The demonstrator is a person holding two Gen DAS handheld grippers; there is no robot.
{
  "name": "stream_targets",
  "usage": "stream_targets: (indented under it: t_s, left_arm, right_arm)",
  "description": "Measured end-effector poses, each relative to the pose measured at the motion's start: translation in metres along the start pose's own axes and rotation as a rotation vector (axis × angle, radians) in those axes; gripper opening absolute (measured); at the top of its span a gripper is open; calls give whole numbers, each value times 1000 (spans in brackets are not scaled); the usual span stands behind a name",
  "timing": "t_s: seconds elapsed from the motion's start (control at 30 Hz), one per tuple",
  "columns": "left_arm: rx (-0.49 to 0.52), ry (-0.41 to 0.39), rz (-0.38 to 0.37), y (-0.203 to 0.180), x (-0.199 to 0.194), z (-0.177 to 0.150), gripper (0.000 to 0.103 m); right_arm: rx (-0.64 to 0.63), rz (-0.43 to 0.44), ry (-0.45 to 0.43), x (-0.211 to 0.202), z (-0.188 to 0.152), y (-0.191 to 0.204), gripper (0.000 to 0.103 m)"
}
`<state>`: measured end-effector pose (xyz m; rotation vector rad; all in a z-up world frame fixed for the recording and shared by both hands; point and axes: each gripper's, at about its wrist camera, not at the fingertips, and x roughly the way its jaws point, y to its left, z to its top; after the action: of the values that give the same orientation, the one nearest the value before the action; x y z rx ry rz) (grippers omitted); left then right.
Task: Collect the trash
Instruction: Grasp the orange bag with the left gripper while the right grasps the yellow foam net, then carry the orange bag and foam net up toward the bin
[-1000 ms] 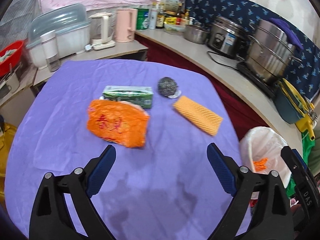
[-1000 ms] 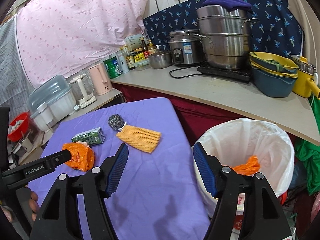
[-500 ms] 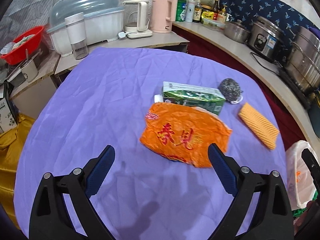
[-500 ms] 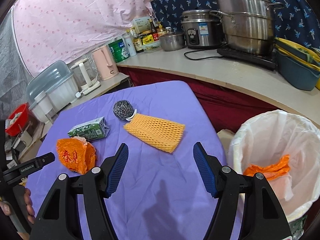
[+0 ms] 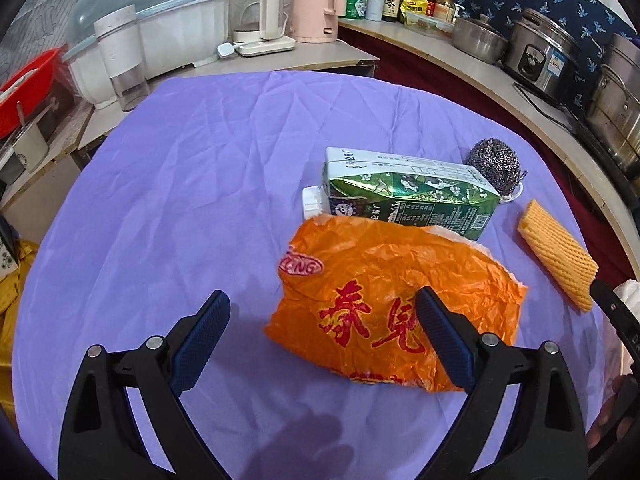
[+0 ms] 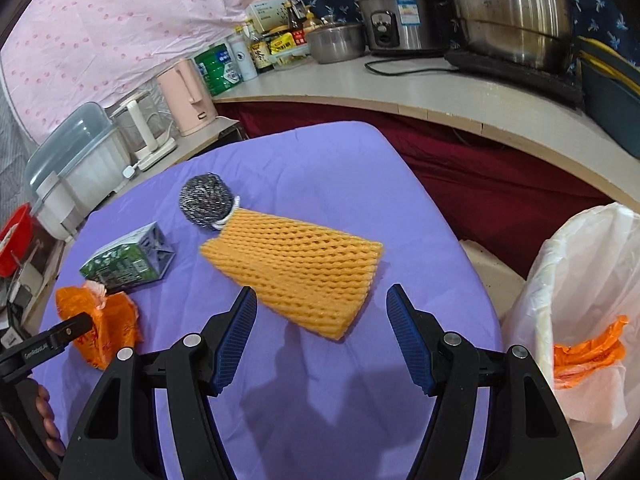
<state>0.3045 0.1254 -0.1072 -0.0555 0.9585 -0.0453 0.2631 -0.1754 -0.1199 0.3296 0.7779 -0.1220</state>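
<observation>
A crumpled orange plastic bag (image 5: 396, 304) lies on the purple cloth, with a green carton (image 5: 408, 196) just behind it, a steel scourer (image 5: 496, 164) and an orange foam net (image 5: 556, 252) to the right. My left gripper (image 5: 320, 336) is open, its right finger over the bag's near edge. My right gripper (image 6: 322, 336) is open just short of the foam net (image 6: 300, 268). The scourer (image 6: 206, 202), carton (image 6: 128, 260) and bag (image 6: 100, 328) lie to its left. A white-lined bin (image 6: 580, 280) with orange trash stands at right.
A counter (image 6: 440, 92) with pots, a rice cooker and bottles curves behind and right of the table. A pink kettle (image 5: 316, 0), a white kettle and a lidded dish rack (image 5: 160, 20) stand behind the cloth. A red basin (image 5: 24, 88) is at far left.
Both grippers have moved forward and down: the left has closed in on the orange bag, the right has swung from the bin towards the foam net. Both stay open.
</observation>
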Motion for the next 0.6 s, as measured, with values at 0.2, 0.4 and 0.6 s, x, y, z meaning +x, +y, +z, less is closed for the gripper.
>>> stream_targets:
  t_s: [0.2, 0.4, 0.6]
  left_arm:
    - [32, 23, -27, -8, 12, 0, 69]
    - [34, 17, -34, -10, 8, -3, 51]
    - [25, 24, -59, -12, -4, -8, 29]
  right_arm:
    - [28, 11, 23, 23, 5, -5, 65]
    - [3, 42, 39, 29, 5, 3, 47]
    - [-11, 67, 37, 20, 2, 7, 17]
